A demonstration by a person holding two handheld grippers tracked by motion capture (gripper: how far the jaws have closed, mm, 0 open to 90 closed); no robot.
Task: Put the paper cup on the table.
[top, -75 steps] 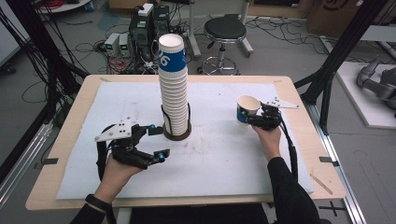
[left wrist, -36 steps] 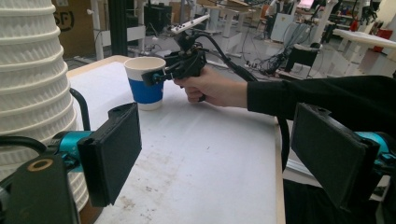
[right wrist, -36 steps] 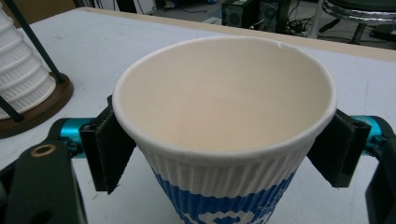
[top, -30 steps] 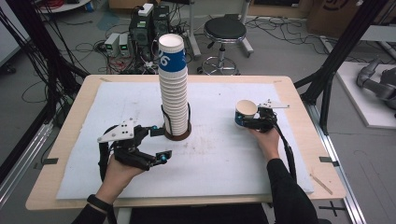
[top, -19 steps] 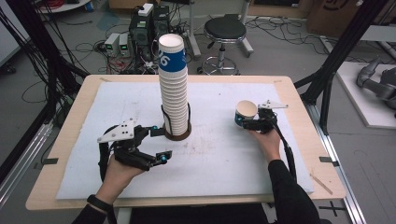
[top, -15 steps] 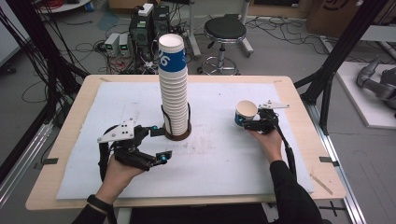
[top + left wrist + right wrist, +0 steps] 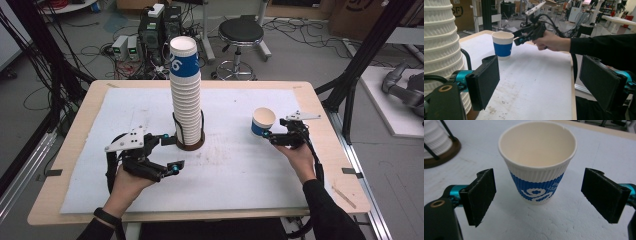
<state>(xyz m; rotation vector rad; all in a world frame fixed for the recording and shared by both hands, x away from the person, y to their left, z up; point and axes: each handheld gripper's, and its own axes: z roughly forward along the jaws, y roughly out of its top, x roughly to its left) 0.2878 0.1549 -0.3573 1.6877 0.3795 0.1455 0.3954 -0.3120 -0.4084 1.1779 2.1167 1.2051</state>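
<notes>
1. The right claw (image 7: 536, 195) has let go: its jaws now stand spread on either side of the cup (image 7: 537, 162), touching neither wall.
2. Seconds ago that cup was carried tilted in the air; now it stands upright on the white surface (image 7: 240, 165), well to the right of the tall cup stack (image 7: 185, 95).
3. So the placing looks done, and backing off is probably next.
4. The left claw (image 7: 170, 152), spread and empty, has stayed just beside the stack's base.
</notes>
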